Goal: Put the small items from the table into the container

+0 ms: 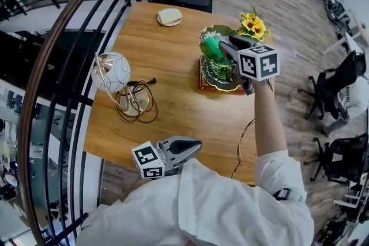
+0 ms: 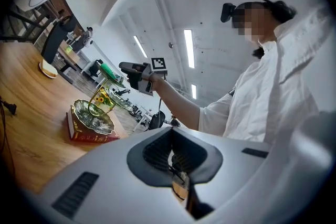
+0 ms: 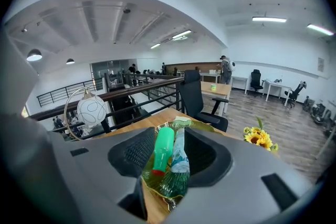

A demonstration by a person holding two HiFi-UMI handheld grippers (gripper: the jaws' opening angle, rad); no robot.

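By my reading the job is nearly done. The green bottle (image 3: 161, 152) and a pale printed tube (image 3: 180, 157) lie side by side in the green glass dish (image 1: 226, 87), which I take to be the container. It sits on a red book (image 1: 202, 84) directly below the tips of my right hand-held gripper (image 1: 223, 49). Away from that gripper I see little on the table (image 1: 173, 83) that counts as small. Far beyond its tips there is a small plate (image 1: 160, 20) with something pale and flat on it (image 1: 170, 15), and I cannot tell whether that belongs to the task. Off to its left are a globe lamp (image 1: 110, 72) and its cable (image 1: 144, 103), and close on its right a bunch of sunflowers (image 1: 253, 25). I judge that none of these is meant for the dish. The right hand-held gripper is released, with its jaws spread wide. The bottle and the tube lie between them, resting on the glass, and as far as I can see neither pad presses on them. My left hand-held gripper (image 1: 193, 147) waits well back at the near table edge, close to my body. Its jaws are drawn together with only a thin slit between them, and it holds nothing.
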